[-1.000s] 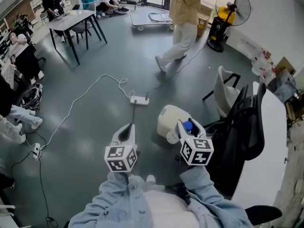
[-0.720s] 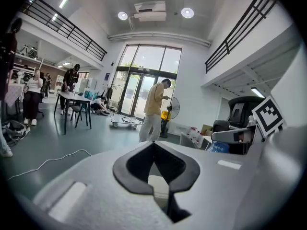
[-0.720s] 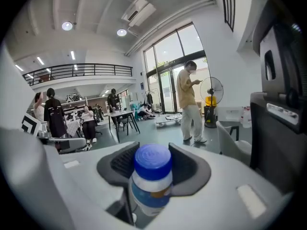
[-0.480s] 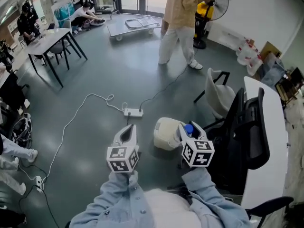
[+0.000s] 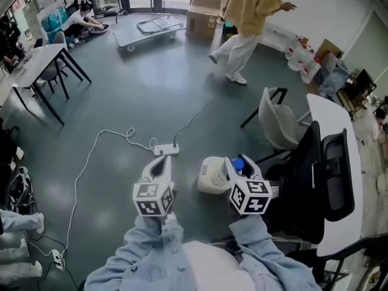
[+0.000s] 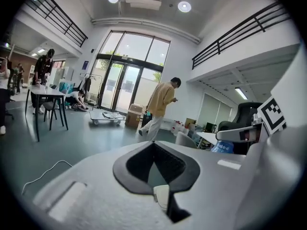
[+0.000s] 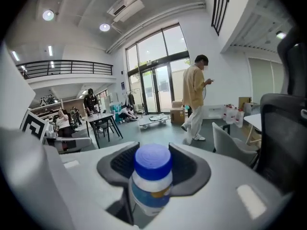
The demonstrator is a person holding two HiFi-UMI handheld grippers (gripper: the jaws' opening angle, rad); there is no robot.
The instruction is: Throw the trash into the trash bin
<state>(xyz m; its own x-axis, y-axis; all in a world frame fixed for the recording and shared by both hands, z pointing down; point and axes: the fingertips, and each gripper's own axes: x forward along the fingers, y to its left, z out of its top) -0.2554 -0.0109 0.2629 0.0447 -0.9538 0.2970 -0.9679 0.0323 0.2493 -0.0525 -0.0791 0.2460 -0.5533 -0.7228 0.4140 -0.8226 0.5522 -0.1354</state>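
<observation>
Bottle (image 7: 151,178) with blue cap clamped in right tongs (image 7: 152,151), left tongs (image 6: 154,145) closed, nothing between them

The head view looks steeply down from above the holder's chest, with the left gripper (image 5: 159,164) and right gripper (image 5: 233,164) close beneath it and the person in the yellow top (image 5: 251,17) far off at its upper edge. Each gripper view sits low behind its own jaws, facing nearly level toward that person, distant at mid-frame. All three views share that person and the flat cart (image 5: 145,28) near them.
</observation>
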